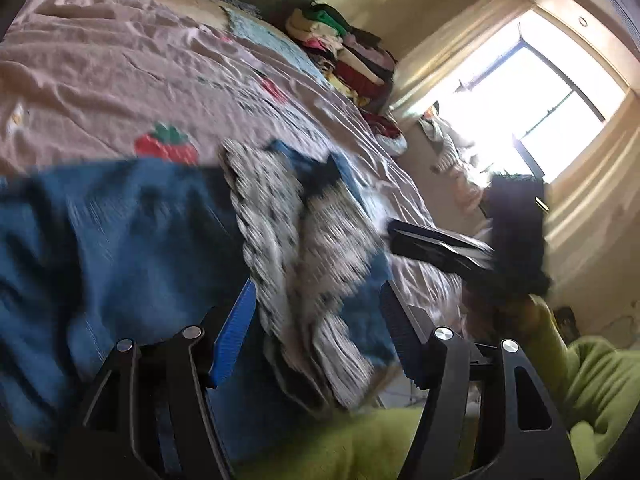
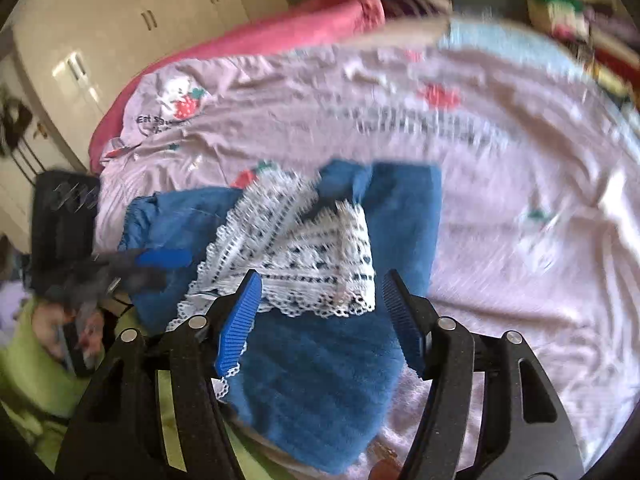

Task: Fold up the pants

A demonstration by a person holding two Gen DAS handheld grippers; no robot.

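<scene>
Pants [image 2: 320,320] bunched on bed [image 2: 520,200] beneath both grippers' fingers [image 1: 236,328], spread wide, gripping nothing.

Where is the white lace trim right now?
The lace trim lies on top of the blue pants on the pink bedsheet, just beyond the open right gripper.

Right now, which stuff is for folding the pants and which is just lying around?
For the job:
blue pants with white lace trim
left tongs, open
right tongs, open

Just lying about:
pink strawberry bedsheet
stack of folded clothes
red blanket
</scene>
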